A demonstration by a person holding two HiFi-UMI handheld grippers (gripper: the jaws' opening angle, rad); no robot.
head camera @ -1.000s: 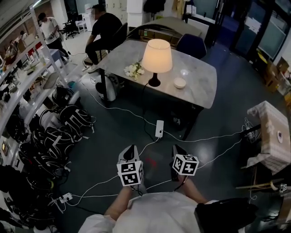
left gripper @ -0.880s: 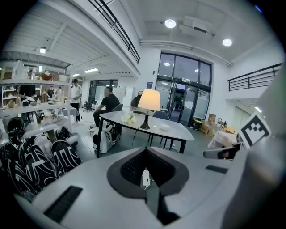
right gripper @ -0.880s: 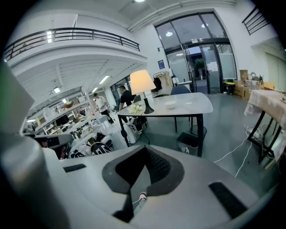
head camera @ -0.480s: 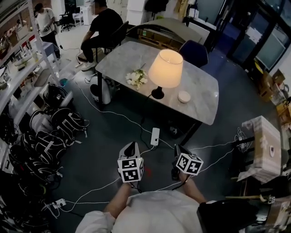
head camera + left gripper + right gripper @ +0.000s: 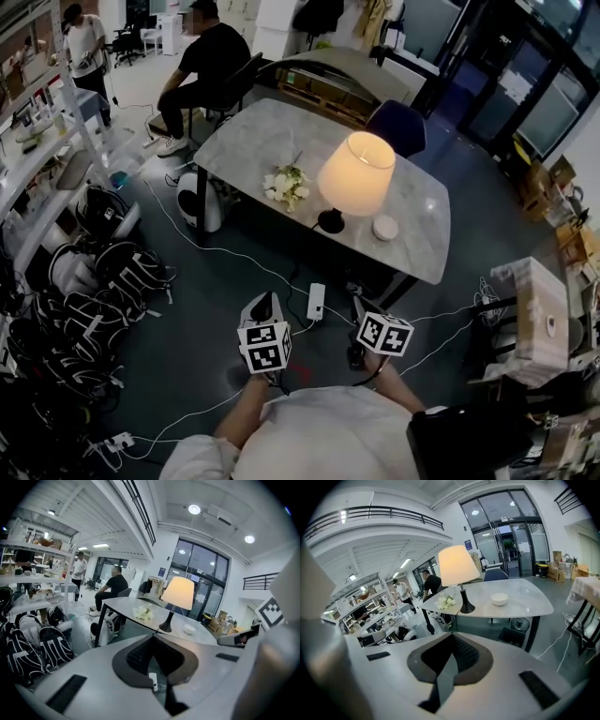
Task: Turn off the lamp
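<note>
The lamp (image 5: 356, 173) is lit, with a cream shade and a black base, and stands on the marble table (image 5: 253, 141). It also shows ahead in the left gripper view as the lamp (image 5: 178, 592) and in the right gripper view as the lamp (image 5: 454, 565). My left gripper (image 5: 262, 307) and right gripper (image 5: 358, 309) are held side by side over the dark floor, well short of the table. Both point towards the lamp. The left gripper (image 5: 152, 638) and the right gripper (image 5: 451, 635) have their tips together with nothing between them.
White flowers (image 5: 288, 183) and a small white bowl (image 5: 384, 228) flank the lamp base. A power strip (image 5: 316, 301) and cables lie on the floor ahead. Backpacks (image 5: 103, 281) crowd the left. A person (image 5: 202, 56) sits beyond the table. A covered box (image 5: 534, 309) stands right.
Both grippers have been carried forward across the floor, and the table and lamp sit closer and lower in the head view. The lamp stays lit and both jaws stay together.
</note>
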